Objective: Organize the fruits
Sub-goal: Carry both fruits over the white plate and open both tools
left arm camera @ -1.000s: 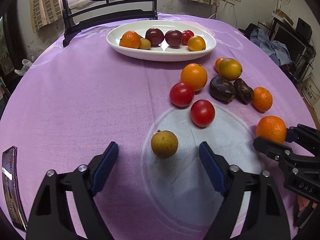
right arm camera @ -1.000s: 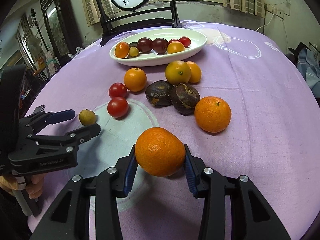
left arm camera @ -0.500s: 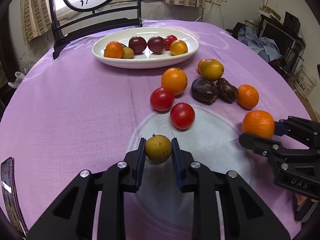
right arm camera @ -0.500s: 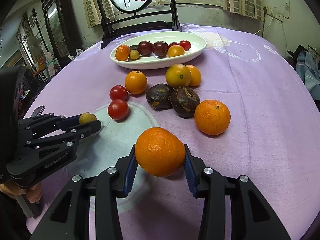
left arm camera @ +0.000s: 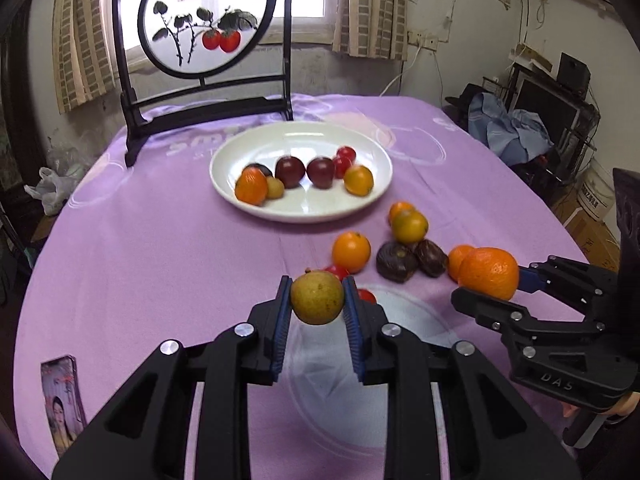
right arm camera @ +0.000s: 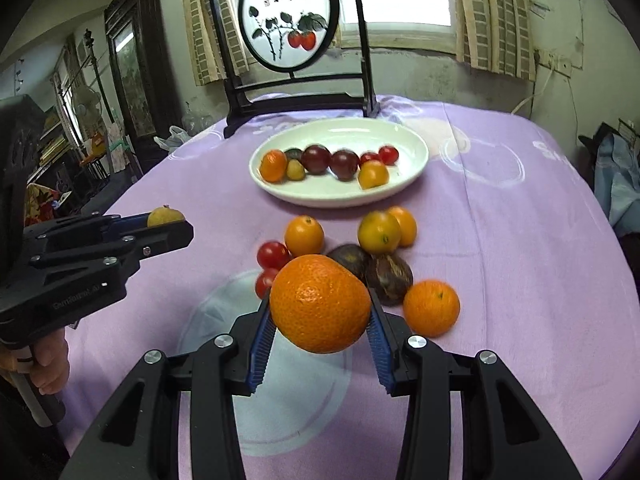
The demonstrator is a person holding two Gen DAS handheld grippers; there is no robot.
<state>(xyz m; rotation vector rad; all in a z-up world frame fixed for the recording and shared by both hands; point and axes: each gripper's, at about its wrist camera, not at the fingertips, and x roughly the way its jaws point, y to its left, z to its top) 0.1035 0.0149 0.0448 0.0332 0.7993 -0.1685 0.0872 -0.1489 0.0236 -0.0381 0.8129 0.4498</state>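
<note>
Two grippers were both loaded and held up off the worktop (left arm camera: 160, 248). Left gripper (left arm camera: 316, 300) had its jaws pinching a small yellow-green fruit (left arm camera: 317, 298), blue pads pressed on either side of it. Right gripper (right arm camera: 320, 316) had its jaws clamped on a big orange (right arm camera: 320, 303), which filled most of the gap between the pads. In the left wrist view that same orange showed at about 3 o'clock, sticking out of the other gripper's tips.

White plate (right arm camera: 416, 160) sat at 12 o'clock on the purple cloth, already carrying a row of stuff: a small orange, a little yellowish fruit, two dark red round ones, a couple of cherry tomatoes and an orange-yellow one. Something dark sat behind the small orange, couldn't tell what.

Loose fruit was bunched between the plate and the grippers. From the right wrist view: two tomatoes (right arm camera: 273, 254) at roughly 11 o'clock of the held orange, a tangerine (right arm camera: 304, 235) just beyond them, two wrinkly dark brown fruits (right arm camera: 390, 274) touching each other, a greenish-orange citrus (right arm camera: 379, 232) with another orange one right behind it, and a lone mandarin (right arm camera: 431, 307) at 3 o'clock, apart from the dark pair.

Decorative round screen (left arm camera: 204, 16) with painted red fruit stood at the far edge behind the plate. A photo card (left arm camera: 62, 404) lay at 8 o'clock in the left view.
</note>
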